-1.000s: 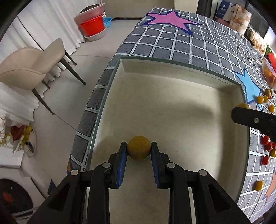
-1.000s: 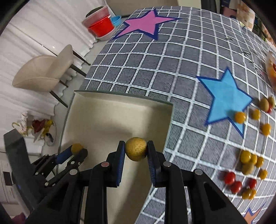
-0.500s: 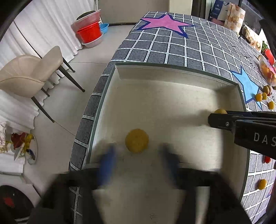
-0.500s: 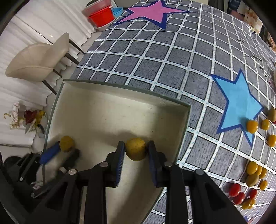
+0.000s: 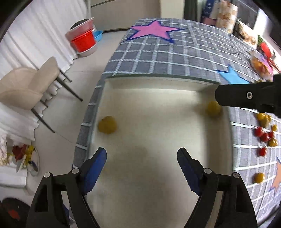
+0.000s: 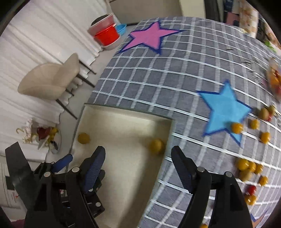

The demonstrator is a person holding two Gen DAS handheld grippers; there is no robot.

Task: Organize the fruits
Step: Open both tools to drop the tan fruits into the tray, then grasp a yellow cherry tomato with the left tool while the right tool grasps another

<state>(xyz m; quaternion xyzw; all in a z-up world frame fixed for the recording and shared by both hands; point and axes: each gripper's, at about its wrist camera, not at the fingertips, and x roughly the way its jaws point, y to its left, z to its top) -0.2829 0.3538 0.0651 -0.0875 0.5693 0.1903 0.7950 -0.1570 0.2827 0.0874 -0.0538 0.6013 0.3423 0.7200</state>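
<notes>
Tray, cream, on checked tablecloth: two yellow fruits inside, one at its left wall, one at its right wall. Left gripper above tray, jaws wide apart, empty. Right gripper over tray's right edge, jaws wide apart, empty. Loose fruits on cloth, right of tray.

No text, label, brand or number can be read in either view. The boxes at the far end of the table carry printing, but it is too blurred and small to make out.
</notes>
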